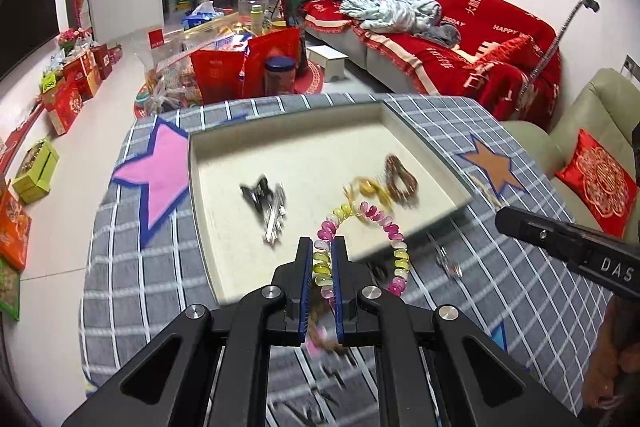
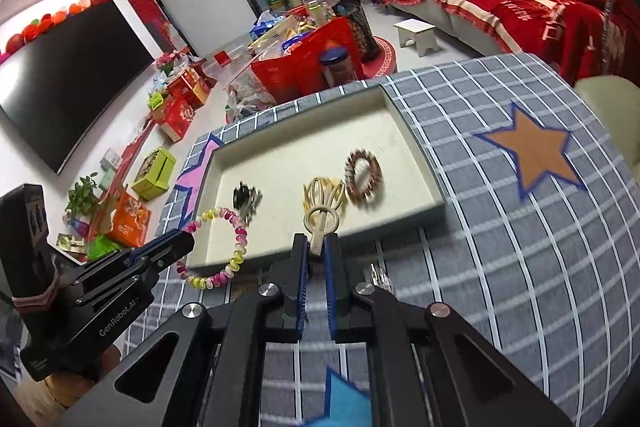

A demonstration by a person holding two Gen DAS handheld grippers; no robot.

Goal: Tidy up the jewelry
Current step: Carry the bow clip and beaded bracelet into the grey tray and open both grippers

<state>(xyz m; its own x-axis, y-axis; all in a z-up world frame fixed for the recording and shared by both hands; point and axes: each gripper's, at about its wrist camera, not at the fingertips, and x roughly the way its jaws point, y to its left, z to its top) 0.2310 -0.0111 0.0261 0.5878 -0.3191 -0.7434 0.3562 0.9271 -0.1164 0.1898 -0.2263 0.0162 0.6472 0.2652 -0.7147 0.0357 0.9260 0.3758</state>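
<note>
A cream tray [image 1: 280, 137] [image 2: 256, 151] lies on the checked tablecloth. In it are black and silver hair clips [image 1: 266, 201] [image 2: 247, 201], a gold clip [image 1: 370, 189] [image 2: 324, 193] and a brown beaded bracelet [image 1: 402, 181] [image 2: 362, 179]. My left gripper [image 1: 322, 247] [image 2: 176, 245] is shut on a pink and yellow spiral bracelet [image 1: 370, 215] [image 2: 234, 255], held over the tray's near edge. My right gripper [image 2: 316, 245] is shut on a cream ring-ended clip [image 2: 322, 223] at the tray's near rim; its finger shows in the left wrist view [image 1: 520, 223].
Small metal pieces [image 1: 448, 263] [image 2: 378, 277] lie on the cloth in front of the tray. Felt stars are sewn on the cloth: pink [image 1: 160, 175], brown [image 2: 536, 155], blue [image 2: 344, 403]. A red-covered sofa [image 1: 460, 39] and gift boxes [image 1: 76, 87] stand beyond the table.
</note>
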